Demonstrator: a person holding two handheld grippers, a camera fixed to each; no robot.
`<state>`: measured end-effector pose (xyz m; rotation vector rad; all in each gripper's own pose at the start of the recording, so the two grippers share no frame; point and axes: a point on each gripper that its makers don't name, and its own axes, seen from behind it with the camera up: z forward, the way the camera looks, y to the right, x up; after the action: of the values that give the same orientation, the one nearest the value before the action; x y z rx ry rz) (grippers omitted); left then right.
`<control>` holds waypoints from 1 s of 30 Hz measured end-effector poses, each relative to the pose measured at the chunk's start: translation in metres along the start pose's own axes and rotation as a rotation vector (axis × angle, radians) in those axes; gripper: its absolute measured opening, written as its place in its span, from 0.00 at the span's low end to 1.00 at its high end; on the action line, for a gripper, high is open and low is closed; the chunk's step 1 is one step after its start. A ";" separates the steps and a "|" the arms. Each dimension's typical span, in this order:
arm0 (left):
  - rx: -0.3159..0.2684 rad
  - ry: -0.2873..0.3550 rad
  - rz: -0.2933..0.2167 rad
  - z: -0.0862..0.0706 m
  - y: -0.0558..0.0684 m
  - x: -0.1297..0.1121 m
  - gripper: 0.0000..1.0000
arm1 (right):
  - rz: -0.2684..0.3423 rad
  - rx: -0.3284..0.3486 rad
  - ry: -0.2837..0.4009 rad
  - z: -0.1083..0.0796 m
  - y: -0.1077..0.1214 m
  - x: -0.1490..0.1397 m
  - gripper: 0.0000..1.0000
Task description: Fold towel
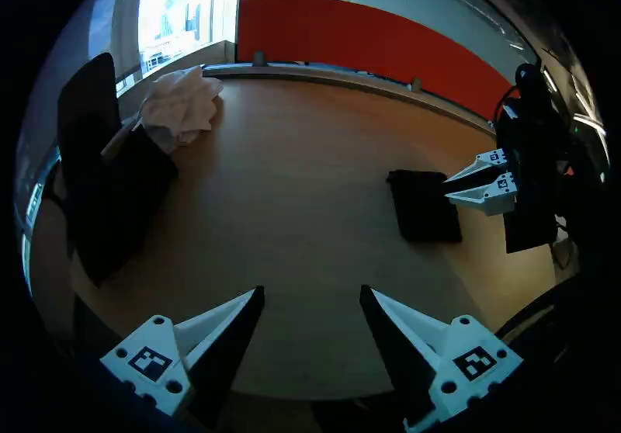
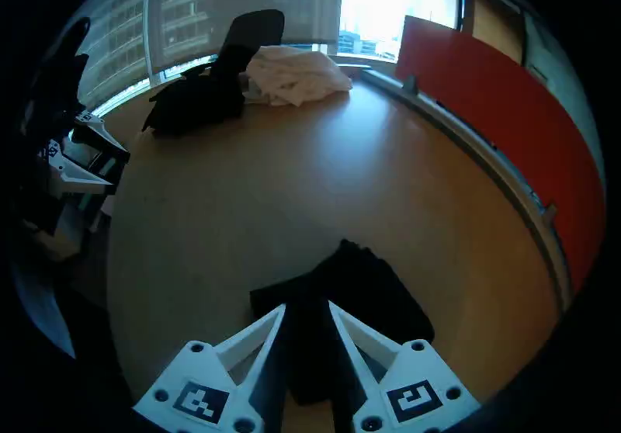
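A black towel (image 1: 423, 204) lies folded small on the wooden table (image 1: 310, 161), right of centre in the left gripper view. My right gripper (image 2: 307, 309) has its fingers close together with the black towel (image 2: 349, 285) bunched between them. Seen from the left gripper view, the right gripper (image 1: 448, 187) has its tips at the towel's right edge. My left gripper (image 1: 310, 293) hangs open over bare table near the front edge, with nothing between its fingers. It also appears far off as the left gripper (image 2: 120, 169) at the left of the right gripper view.
A heap of white towels (image 1: 180, 105) lies at the table's far left corner, and a dark cloth (image 1: 116, 192) sits beside it. A black chair (image 1: 85, 107) stands behind. A red partition (image 1: 372, 41) runs along the table's far edge.
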<state>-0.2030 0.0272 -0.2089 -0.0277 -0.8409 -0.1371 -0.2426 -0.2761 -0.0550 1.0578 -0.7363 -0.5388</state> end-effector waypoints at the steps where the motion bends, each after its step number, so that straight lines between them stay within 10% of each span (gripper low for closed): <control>1: 0.000 0.000 -0.001 0.000 0.000 0.000 0.91 | 0.001 0.000 -0.001 0.000 0.000 0.000 0.25; 13: 0.002 0.004 -0.003 -0.001 0.001 0.000 0.91 | -0.008 0.012 0.002 -0.001 -0.004 0.004 0.59; 30: -0.007 0.012 0.004 -0.001 0.003 0.003 0.91 | 0.057 -0.036 -0.052 -0.019 0.001 -0.047 0.60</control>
<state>-0.1995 0.0300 -0.2070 -0.0347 -0.8285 -0.1363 -0.2583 -0.2313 -0.0729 0.9892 -0.7973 -0.5299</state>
